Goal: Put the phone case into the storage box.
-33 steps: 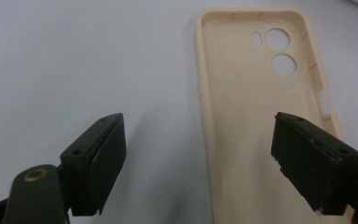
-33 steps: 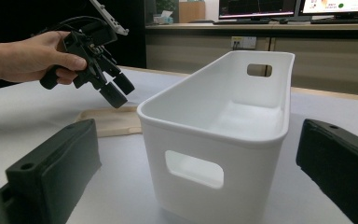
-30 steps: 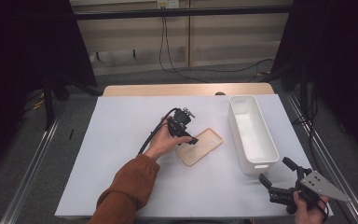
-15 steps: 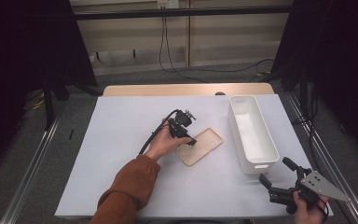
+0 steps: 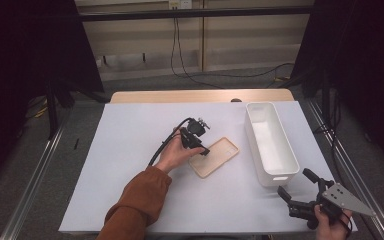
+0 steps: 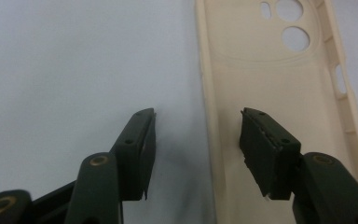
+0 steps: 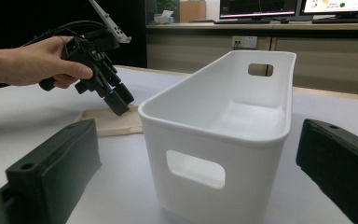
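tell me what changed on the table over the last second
Almost nothing visibly changed. The left hand-held gripper stays open over the edge of the beige phone case, nothing gripped. The right hand-held gripper stays open near the white bin.

On the white desk [image 5: 130,170] there is one cream-coloured, flat, soft plastic phone case [image 5: 214,156] and, just beside it, one long white plastic bin [image 5: 271,143] with cut-out handles. Two black hand-held grippers are counted: the left hand-held gripper [image 5: 200,146] at the case's edge, the right hand-held gripper [image 5: 294,184] near the bin's end.
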`<state>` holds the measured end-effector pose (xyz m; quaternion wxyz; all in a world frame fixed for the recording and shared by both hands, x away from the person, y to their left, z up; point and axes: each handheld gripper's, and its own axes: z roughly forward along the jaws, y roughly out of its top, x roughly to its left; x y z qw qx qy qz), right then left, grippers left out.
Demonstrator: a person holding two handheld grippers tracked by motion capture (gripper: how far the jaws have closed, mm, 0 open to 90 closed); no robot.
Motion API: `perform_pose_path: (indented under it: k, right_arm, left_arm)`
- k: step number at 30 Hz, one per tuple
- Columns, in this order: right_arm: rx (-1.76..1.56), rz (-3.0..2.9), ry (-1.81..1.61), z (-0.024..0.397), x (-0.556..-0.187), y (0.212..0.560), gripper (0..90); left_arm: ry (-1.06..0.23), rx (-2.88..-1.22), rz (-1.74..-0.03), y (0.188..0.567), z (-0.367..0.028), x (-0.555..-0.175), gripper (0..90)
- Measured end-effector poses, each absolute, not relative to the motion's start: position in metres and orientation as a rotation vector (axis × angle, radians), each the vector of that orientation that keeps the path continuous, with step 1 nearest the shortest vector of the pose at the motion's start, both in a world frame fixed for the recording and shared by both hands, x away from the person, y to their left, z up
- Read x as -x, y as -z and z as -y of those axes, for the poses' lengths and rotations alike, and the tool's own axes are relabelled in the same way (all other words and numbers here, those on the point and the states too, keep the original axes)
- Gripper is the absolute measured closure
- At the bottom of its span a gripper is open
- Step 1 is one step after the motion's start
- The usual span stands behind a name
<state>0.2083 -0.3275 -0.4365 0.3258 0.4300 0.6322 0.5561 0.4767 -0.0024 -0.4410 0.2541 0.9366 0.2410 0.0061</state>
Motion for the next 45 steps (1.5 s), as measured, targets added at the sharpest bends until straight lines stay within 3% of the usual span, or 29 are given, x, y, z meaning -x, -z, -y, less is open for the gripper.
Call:
perform_pose_path:
  k: [22, 35, 45]
  right_arm:
    - [-1.128, -1.657, -1.459, 0.3274, -0.2083, 0.4366, 0.0]
    - [-1.127, -1.657, -1.458, 0.3274, -0.2084, 0.4366, 0.0]
    - [-1.127, -1.658, -1.457, 0.3275, -0.2083, 0.4366, 0.0]
  left_arm:
    - [0.009, -2.541, -0.652, 0.4399, 0.0006, -0.4771, 58.4]
    - [0.056, -2.536, -0.647, 0.4393, 0.002, -0.4767, 72.6]
    - [0.096, -2.539, -0.671, 0.4388, 0.0026, -0.4799, 76.9]
